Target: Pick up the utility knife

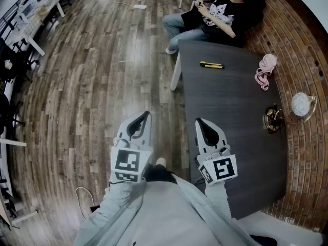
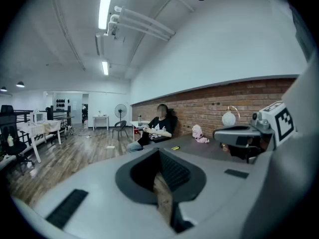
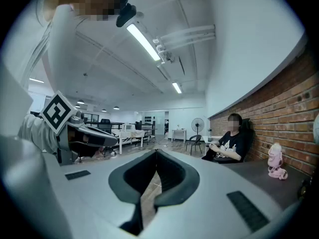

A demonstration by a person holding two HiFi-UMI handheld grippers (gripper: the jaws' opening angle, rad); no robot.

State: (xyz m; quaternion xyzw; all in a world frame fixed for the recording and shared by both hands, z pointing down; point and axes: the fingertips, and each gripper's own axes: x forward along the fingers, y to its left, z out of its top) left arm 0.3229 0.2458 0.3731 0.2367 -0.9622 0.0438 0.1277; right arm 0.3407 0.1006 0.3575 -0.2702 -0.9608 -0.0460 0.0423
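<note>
The utility knife (image 1: 211,64), yellow and black, lies flat near the far end of the dark table (image 1: 230,137). In the left gripper view the knife (image 2: 175,148) shows small and far ahead on the table top. My left gripper (image 1: 146,115) hangs over the wooden floor, left of the table, with its jaws shut and nothing between them (image 2: 158,154). My right gripper (image 1: 198,121) is over the table's near left edge, also shut and empty (image 3: 155,153). Both are well short of the knife.
A person (image 1: 215,12) sits at the table's far end, just behind the knife. A pink bundle (image 1: 265,70), a white globe-shaped object (image 1: 302,104) and a dark brass-coloured object (image 1: 273,119) stand along the table's right side by the brick wall (image 1: 307,152). Desks (image 1: 31,19) line the far left.
</note>
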